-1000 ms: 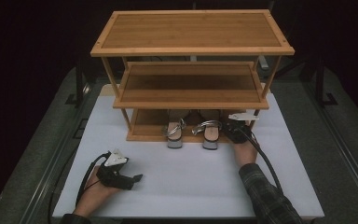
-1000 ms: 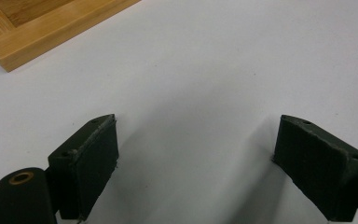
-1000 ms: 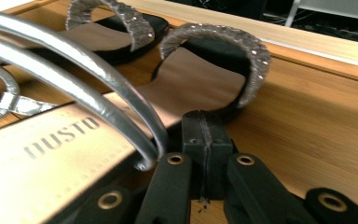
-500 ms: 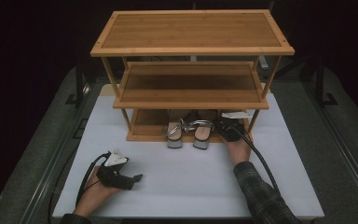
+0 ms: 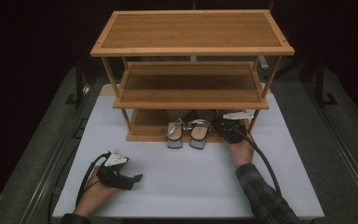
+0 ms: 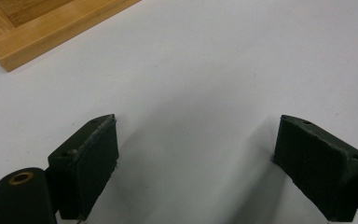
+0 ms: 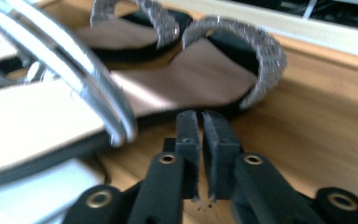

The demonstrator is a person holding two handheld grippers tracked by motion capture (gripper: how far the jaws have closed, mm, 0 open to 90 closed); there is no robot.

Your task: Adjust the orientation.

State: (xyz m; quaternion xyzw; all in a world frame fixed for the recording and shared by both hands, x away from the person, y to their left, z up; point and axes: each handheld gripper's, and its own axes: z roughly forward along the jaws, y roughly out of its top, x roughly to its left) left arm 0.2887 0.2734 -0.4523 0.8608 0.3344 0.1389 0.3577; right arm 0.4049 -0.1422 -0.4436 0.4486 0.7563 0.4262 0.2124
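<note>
A pair of silver strappy sandals lies on the bottom shelf of a three-tier wooden rack, toes over the front edge. My right gripper is at the right side of the right sandal, next to the left sandal. In the right gripper view its tips stand at the sole edge of the near sandal. Its jaws have just been opening and show a narrow gap with nothing between them. My left gripper rests open on the white mat, its jaws wide apart over bare mat.
The rack's upper shelves overhang the sandals, and its right front post stands beside my right gripper. A corner of the rack's base lies ahead of the left gripper. The white mat spreads in front of the rack.
The right sandal has slid left, closer to its mate, with my right gripper following it. The left gripper has not moved.
</note>
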